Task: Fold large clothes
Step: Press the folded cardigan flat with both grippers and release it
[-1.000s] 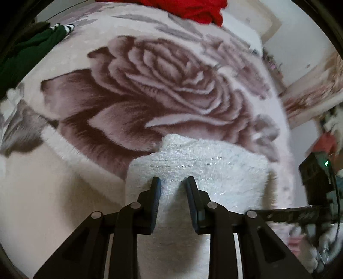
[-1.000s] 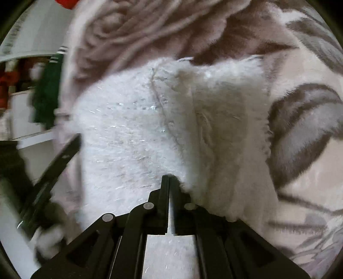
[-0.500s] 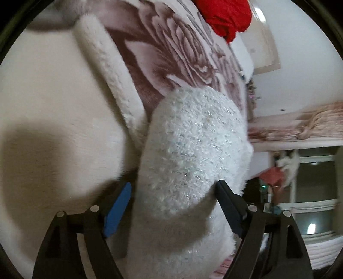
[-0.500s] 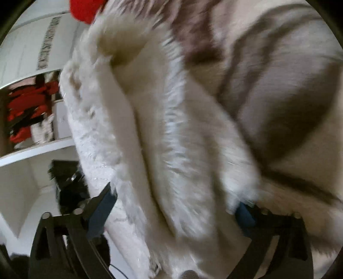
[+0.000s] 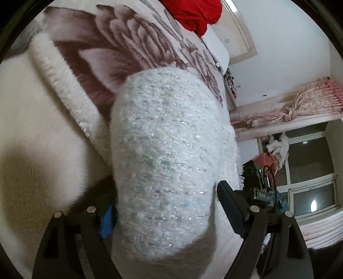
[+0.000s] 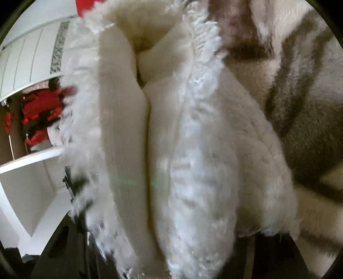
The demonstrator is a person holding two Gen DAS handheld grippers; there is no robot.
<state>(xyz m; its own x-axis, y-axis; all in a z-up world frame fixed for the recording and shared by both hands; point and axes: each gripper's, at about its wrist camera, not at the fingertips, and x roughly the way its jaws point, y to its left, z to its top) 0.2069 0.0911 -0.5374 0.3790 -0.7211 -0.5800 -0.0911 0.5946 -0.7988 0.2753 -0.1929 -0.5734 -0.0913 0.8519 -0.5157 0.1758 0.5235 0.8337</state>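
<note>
Garment: white fuzzy knit garment (image 5: 167,154) with silver threads, bunched into a thick fold on the floral blanket (image 5: 120,43) and filling the middle of both wrist views.
Garment edge: in the right wrist view the same white garment (image 6: 193,150) shows stacked layers and a shaggy fringe, its right side against the blanket's brown-and-grey pattern (image 6: 304,107).
Left gripper: left gripper (image 5: 167,210) straddles the fold with jaws spread wide; the garment lies between them, the right finger (image 5: 229,206) at the fabric's side and the blue pad (image 5: 107,219) of the left finger half hidden behind it. Whether the pads press on the cloth cannot be told.
Right gripper: right gripper (image 6: 171,253) is largely buried under the garment; its jaws are closing with the layered cloth between them, and contact of the pads cannot be seen.
Red cloth: a red piece (image 5: 193,12) lies at the far end of the blanket, well apart from the garment.
Shelf: an open white shelf (image 6: 32,156) left of the garment holds red items (image 6: 40,111), too blurred to identify.
Room: pink curtains (image 5: 300,103) and a window (image 5: 310,167) stand to the right of the blanket.
</note>
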